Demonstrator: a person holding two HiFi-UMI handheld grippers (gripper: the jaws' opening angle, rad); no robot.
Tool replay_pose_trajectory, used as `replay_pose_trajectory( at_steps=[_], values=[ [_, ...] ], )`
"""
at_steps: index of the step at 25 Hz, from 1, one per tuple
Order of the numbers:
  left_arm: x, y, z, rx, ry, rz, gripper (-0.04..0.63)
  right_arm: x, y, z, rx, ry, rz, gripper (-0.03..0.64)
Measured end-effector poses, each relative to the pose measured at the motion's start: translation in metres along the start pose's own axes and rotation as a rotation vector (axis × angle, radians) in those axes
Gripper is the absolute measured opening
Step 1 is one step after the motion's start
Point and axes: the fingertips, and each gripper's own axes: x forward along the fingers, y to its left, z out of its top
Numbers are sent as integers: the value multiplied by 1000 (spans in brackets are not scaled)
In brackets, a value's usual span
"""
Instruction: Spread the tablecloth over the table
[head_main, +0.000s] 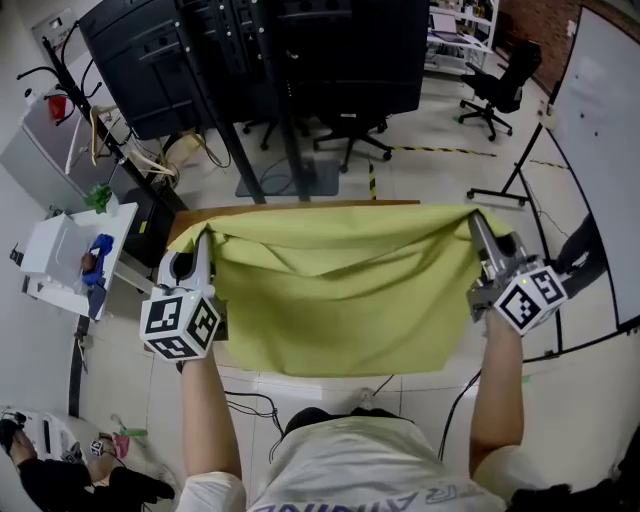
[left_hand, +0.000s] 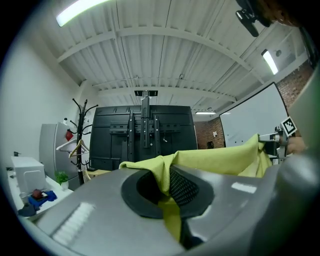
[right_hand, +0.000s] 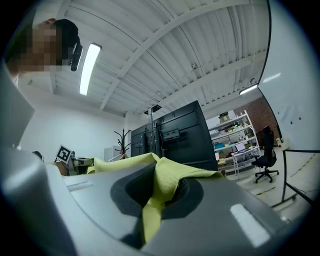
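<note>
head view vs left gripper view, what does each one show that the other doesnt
Only the head view: the yellow-green tablecloth down to its lower hem, the person's forearms, and the marker cube on the left gripper.

Only the left gripper view: the ceiling lights and, close up, a cloth corner pinched in that gripper's shut jaws.

Both: the tablecloth stretched across to the right gripper, the coat rack and the black screen stand.

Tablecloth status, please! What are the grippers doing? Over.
Left gripper shut on cloth. Right gripper shut on cloth. Cloth stretched between them, sagging; table edge shows beyond. No obstacle seen.
</note>
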Motion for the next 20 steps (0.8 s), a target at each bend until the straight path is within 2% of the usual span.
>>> replay_pose_trajectory(
  at_steps=[6, 13, 20],
  values=[
    [37, 6, -12, 16, 18, -7, 6, 25, -21, -14, 7, 18, -11, 11],
    [103, 29, -22, 0, 25, -75, 6, 69, -43, -17, -29, 32, -73, 11],
    [171, 54, -41, -8, 54, -136, 6, 127, -73, -35, -33, 87, -158, 11]
  ],
)
